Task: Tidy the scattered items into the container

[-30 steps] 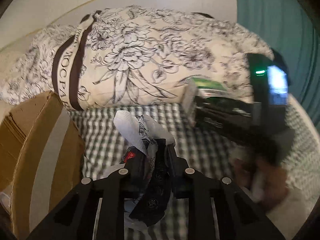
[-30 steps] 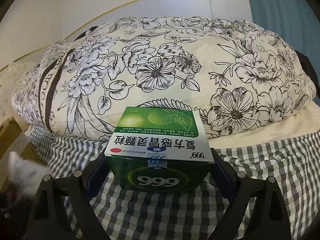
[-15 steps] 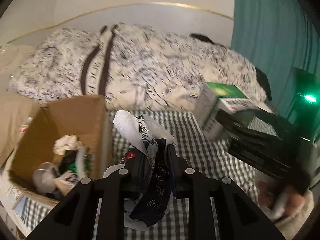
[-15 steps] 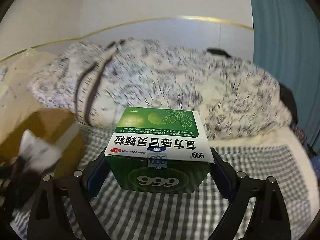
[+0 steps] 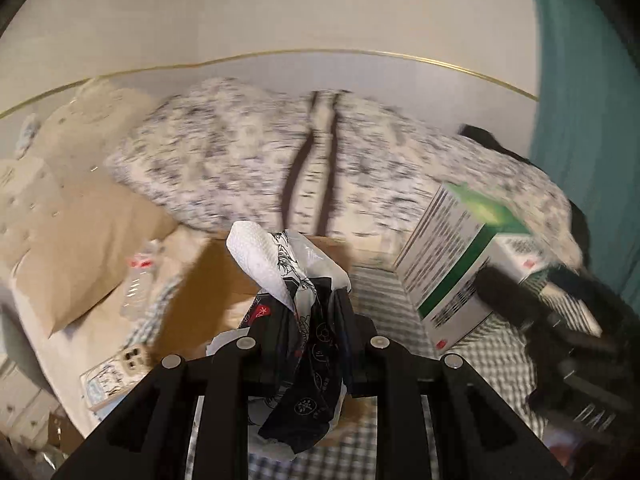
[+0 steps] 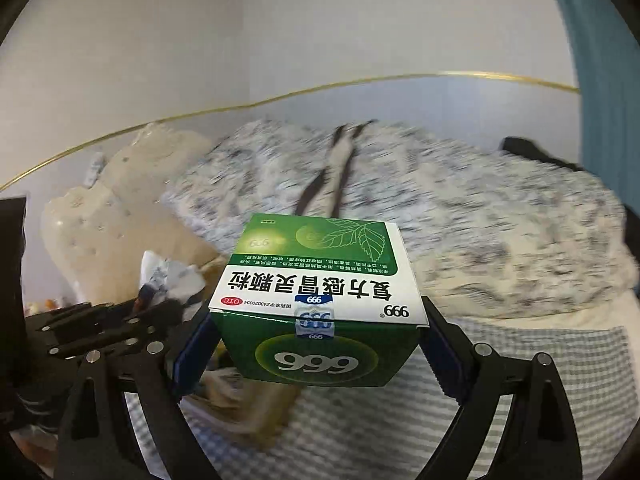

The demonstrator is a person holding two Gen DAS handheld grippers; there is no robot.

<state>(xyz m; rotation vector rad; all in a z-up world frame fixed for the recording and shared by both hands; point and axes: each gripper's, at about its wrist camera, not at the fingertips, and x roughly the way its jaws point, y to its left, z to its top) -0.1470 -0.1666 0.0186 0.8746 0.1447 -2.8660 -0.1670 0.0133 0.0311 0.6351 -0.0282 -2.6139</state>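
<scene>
The left claw (image 5: 308, 320) is nearly closed, its 2 fingers pinching a crumpled wad of white tissue and black-printed plastic wrapper (image 5: 296, 304) that sticks up above the fingertips and hangs below them. The right claw (image 6: 316, 344) stands wide, its blue-padded fingers pressed on both sides of a green and white medicine box (image 6: 320, 304), which it holds level with the printed top face up and the print upside down to the camera.

Under both claws lies a bed with a grey and white checked sheet (image 6: 500, 380). Behind it a floral quilt (image 6: 440, 216) is heaped against a pale wall with a thin gold trim line (image 5: 320, 53), and a teal curtain (image 5: 580, 120) hangs at the right. A cream tufted cushion (image 6: 104, 232) sits to the left of the quilt.

The cardboard box (image 5: 216, 280), the container, is open just beyond and below the left claw's wad; its contents are too blurred to tell. In the left wrist view the medicine box (image 5: 452, 264) is to the right of the carton, over the checked sheet.
</scene>
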